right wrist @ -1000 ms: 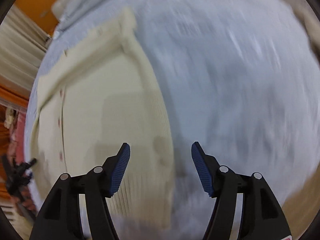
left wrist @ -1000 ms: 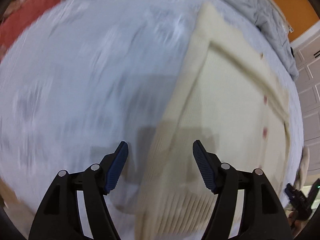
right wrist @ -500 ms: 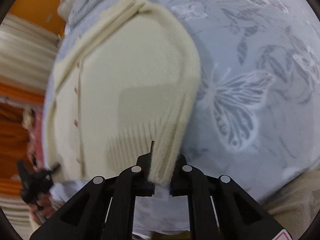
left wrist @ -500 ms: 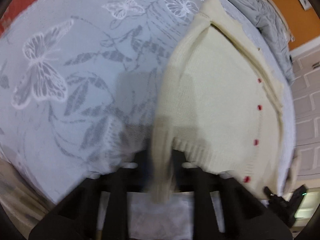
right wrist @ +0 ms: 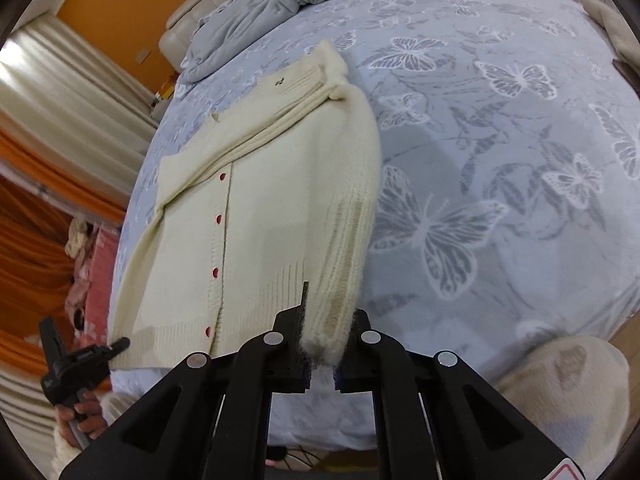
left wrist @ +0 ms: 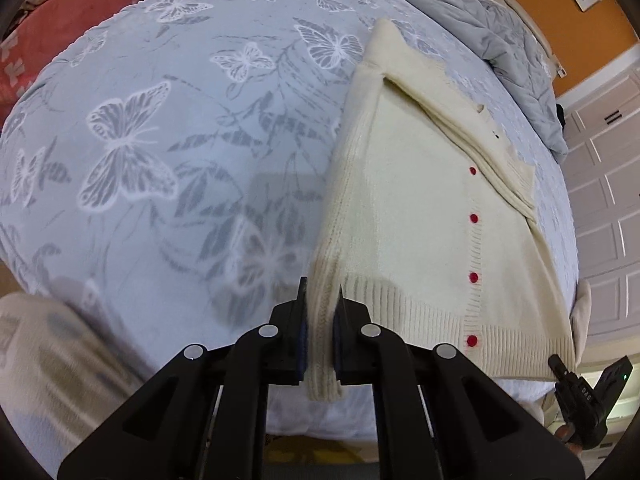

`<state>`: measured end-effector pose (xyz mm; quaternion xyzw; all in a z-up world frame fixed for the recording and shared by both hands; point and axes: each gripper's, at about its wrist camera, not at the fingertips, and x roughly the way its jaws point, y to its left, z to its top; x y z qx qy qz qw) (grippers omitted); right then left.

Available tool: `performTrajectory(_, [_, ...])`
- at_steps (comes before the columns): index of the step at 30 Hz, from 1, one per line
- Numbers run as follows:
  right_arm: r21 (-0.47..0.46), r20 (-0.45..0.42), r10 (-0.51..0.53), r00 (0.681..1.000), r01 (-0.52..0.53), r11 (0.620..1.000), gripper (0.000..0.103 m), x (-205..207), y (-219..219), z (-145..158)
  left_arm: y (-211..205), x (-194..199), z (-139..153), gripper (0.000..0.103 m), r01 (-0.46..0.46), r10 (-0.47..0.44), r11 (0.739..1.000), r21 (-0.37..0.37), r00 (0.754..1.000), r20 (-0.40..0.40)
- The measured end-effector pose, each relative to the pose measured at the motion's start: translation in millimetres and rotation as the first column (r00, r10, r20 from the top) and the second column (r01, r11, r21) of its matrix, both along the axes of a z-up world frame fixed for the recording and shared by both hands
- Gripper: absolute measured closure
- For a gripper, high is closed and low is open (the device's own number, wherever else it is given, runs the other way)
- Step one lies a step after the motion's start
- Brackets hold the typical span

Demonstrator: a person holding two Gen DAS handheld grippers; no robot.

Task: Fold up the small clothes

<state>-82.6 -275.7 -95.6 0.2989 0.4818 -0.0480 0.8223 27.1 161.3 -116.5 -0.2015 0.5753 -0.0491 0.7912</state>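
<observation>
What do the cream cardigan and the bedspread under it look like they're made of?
The cardigan looks like soft knitted yarn, wool or acrylic: ribbed hem, fuzzy edge in the right gripper, and small glossy red buttons. The bedspread looks like smooth woven fabric with a slightly shiny butterfly pattern.

Lighting is even, indoor and moderately bright. A soft rectangular shadow falls on the bedspread (left wrist: 160, 160) ahead of each camera. Fisheye distortion curves both views' edges, with dark vignetted corners. Near lower corners are blurred.
</observation>
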Motion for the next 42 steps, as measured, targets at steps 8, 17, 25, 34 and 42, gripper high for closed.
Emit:
performTrajectory(8, [-0.016, -0.057, 0.053, 0.997, -0.054, 0.998, 0.097, -60, 15, 6, 6, -62, 10, 0.095, 0.035, -0.034, 0.999, 0.016, 0.999, -0.039])
performTrajectory(17, [-0.009, -0.187, 0.257, 0.948, -0.263, 0.965, 0.097, -166, 49, 46, 31, -164, 61, 0.095, 0.127, -0.128, 0.992, -0.021, 0.986, -0.105])
performTrajectory(25, [0.023, 0.144, 0.177, 0.974, -0.183, 0.983, 0.097, -119, 11, 155, 23, -104, 154, 0.095, 0.105, -0.099, 0.993, -0.048, 0.987, 0.124])
performTrajectory(34, [0.222, 0.157, -0.101, 0.982, 0.065, 0.973, 0.097, 43, -63, 60, -29, 82, 103, 0.094, 0.007, -0.014, 0.999, 0.047, 0.989, 0.148])
performTrajectory(42, [0.19, -0.043, -0.171, 0.984, 0.176, 0.966, 0.092, 126, -79, -30, -57, 165, 6, 0.09, -0.02, 0.023, 0.984, 0.178, 1.0, -0.012])
